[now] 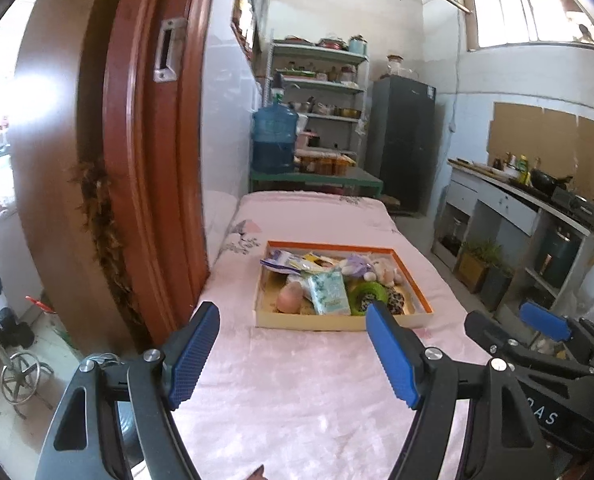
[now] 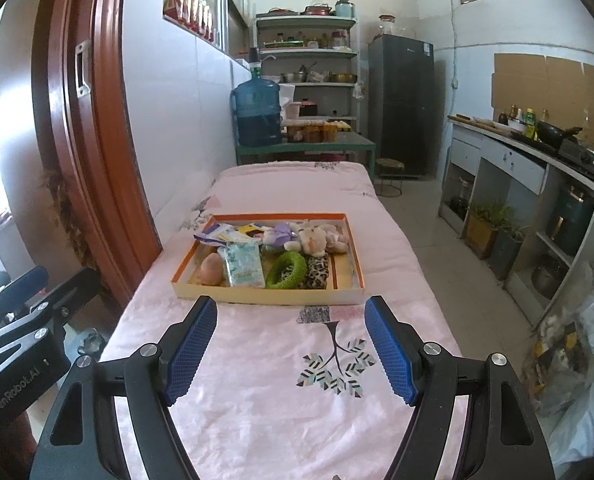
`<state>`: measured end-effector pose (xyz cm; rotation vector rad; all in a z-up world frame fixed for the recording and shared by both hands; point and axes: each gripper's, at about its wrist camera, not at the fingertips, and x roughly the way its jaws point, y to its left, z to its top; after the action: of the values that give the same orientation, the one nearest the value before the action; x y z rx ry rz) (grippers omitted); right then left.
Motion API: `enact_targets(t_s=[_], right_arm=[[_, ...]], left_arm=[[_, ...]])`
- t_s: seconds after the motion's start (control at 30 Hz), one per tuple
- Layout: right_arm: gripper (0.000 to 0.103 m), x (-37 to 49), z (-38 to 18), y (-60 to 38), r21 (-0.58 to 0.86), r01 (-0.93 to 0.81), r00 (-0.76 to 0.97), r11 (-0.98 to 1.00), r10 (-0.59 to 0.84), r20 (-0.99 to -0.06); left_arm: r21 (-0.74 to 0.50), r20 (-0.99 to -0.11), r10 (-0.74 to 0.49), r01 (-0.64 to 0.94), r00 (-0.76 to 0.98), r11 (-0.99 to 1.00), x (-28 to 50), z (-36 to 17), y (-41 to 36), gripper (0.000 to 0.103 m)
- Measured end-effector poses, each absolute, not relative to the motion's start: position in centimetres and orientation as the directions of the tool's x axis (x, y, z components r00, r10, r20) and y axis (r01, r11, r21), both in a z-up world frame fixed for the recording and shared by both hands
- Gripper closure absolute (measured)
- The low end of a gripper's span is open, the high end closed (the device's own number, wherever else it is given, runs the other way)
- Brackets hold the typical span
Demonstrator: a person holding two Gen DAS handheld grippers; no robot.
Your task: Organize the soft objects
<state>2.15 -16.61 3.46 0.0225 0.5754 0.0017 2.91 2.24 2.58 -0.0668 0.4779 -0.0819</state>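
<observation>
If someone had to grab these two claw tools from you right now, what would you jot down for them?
Left gripper: open, empty, held above the pink cloth.
Right gripper: open, empty, same.
All soft things sit in the orange-rimmed tray ahead: plush toy, tissue pack, green ring, leopard-print item, pink egg-shaped item, packets at the back.
Done: nothing taken out yet.
Left: all the sorting.

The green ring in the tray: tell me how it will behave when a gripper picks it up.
The green ring looks fuzzy and padded, so it will probably squash between the fingers rather than resist. Its open centre suggests it is light for its size. It leans on the leopard-print item in the tray, so lifting it may shift that neighbour. Both grippers, left and right, are open and empty.
</observation>
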Motion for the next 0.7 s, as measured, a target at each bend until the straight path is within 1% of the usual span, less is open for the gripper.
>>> enact_targets(t_s=[0.07, 0.2, 0.3, 0.43, 0.7], right_arm=[[0.026, 1.9, 4.0, -16.5, 0.020, 0.003, 0.846, 1.000, 0.008, -0.533], [0.026, 1.6, 4.7, -16.3, 0.015, 0.002, 0.853, 1.000, 0.006, -0.521], [0.026, 1.5, 4.9, -16.3, 0.014, 0.005, 0.855, 1.000, 0.003, -0.518], [0.026, 1.4, 5.0, -16.4, 0.016, 0.007, 0.855, 1.000, 0.002, -0.519], [0.026, 1.8, 4.7, -16.6, 0.018, 0.005, 0.847, 1.000, 0.005, -0.531]], left_arm=[[-0.076, -0.446, -0.074, 0.045, 0.892, 0.996, 2.4, 2.9, 2.2, 0.028], [-0.089, -0.444, -0.102, 0.070, 0.890, 0.994, 2.0, 3.2, 2.1, 0.029], [-0.086, -0.447, -0.101, 0.069, 0.889, 0.994, 1.9, 3.2, 2.0, 0.029], [-0.069, -0.451, -0.077, 0.051, 0.889, 0.996, 1.8, 3.2, 1.8, 0.029], [-0.059, -0.460, -0.070, 0.048, 0.885, 0.997, 2.0, 2.9, 1.8, 0.029]])
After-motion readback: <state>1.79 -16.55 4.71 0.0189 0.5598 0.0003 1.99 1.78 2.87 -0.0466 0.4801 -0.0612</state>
